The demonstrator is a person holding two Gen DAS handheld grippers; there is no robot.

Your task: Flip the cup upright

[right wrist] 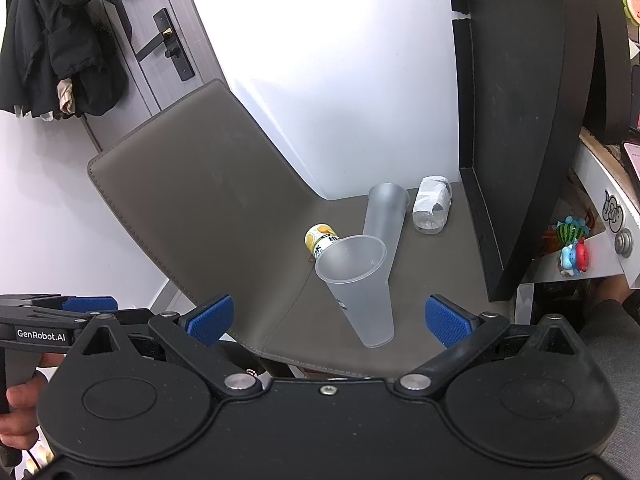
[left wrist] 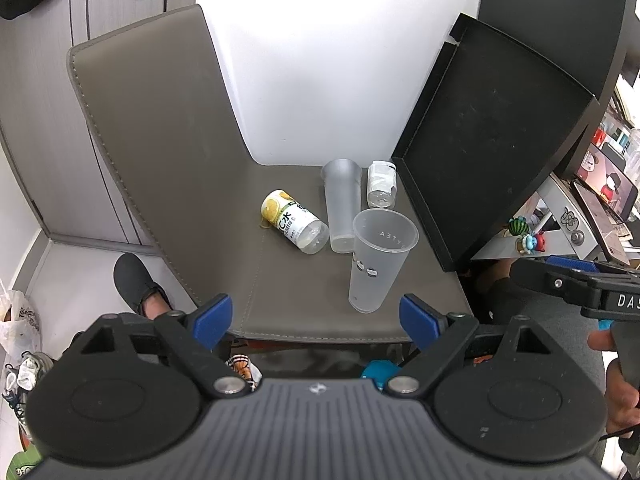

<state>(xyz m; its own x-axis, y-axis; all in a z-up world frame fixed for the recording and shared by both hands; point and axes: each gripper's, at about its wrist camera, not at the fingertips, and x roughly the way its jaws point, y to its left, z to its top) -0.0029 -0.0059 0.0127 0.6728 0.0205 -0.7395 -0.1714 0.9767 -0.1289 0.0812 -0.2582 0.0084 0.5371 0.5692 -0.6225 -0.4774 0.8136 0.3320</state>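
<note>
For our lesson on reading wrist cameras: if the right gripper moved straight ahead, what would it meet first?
Most likely the upright frosted cup, standing roughly centred ahead of the open right gripper; depth is hard to judge.

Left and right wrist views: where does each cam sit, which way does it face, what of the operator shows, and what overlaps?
Left wrist: on the left gripper, looking forward and down at the chair seat; its open blue fingers, the person's shoe and the right gripper at the right edge show.
Right wrist: on the right gripper, facing the same seat from further right; its open fingers and the left gripper at the left edge show.
Shared: upright cup, lying cup, yellow-label bottle, clear bottle, black tray.
</note>
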